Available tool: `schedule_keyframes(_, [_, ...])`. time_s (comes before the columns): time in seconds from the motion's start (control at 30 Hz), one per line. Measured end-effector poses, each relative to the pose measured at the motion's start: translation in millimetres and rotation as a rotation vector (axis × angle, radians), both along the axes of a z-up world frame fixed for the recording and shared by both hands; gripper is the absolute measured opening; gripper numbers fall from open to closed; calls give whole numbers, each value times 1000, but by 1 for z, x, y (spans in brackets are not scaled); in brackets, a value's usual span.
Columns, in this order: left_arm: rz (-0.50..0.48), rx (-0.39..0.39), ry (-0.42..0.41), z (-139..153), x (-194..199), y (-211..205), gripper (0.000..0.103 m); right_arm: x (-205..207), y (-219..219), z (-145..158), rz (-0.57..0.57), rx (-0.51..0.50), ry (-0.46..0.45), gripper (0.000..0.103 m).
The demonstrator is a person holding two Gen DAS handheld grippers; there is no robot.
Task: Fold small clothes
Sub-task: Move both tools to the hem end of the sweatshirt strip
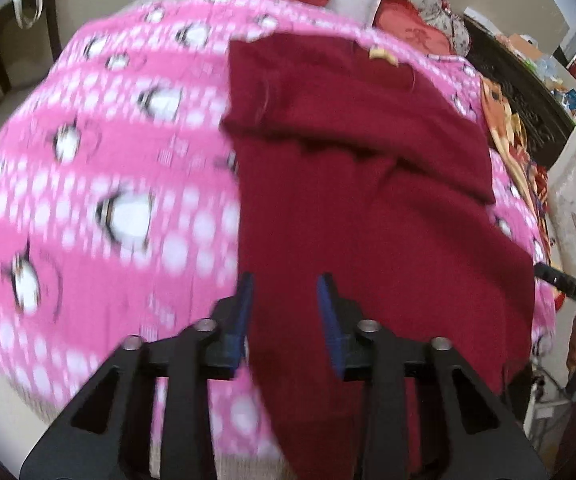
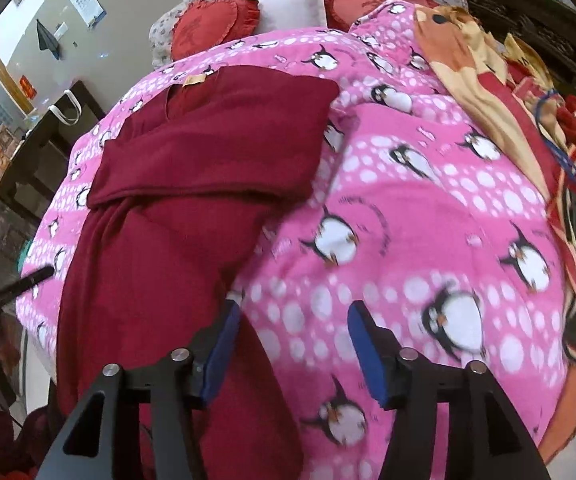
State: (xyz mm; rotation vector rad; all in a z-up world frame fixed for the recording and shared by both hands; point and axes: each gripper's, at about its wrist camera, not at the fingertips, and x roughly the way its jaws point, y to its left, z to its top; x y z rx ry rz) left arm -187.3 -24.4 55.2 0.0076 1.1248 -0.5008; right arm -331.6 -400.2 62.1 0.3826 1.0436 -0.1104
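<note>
while the dark red garment (image 1: 368,184) lies folded on the pink penguin blanket (image 1: 99,168), the left gripper (image 1: 285,312) hovers part-open above it, and the right gripper (image 2: 292,344) gapes empty beside its edge.

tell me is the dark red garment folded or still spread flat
Partly folded: the dark red garment has its upper part doubled over in a flap; the lower part lies long on the pink blanket.
</note>
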Motion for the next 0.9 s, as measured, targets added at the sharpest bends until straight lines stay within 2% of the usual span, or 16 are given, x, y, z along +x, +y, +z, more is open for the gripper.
schedule_keyframes(0.03, [9, -8, 18, -4, -8, 7, 45, -5, 0, -1, 6, 10, 5, 55])
schedule_keyframes(0.17, [13, -12, 94, -18, -31, 18, 45, -23, 3, -5, 40, 29, 23, 56])
schedule_keyframes(0.37, [-11, 4, 145, -32, -59, 17, 45, -46, 12, -15, 69, 50, 41, 56])
schedule_keyframes(0.67, [-8, 34, 124, -37, -76, 16, 48, -59, 14, -39, 45, 138, 42, 56])
schedule_keyframes(0.9, [3, 44, 112, -38, -79, 17, 53, -55, 18, -50, 47, 160, 47, 56])
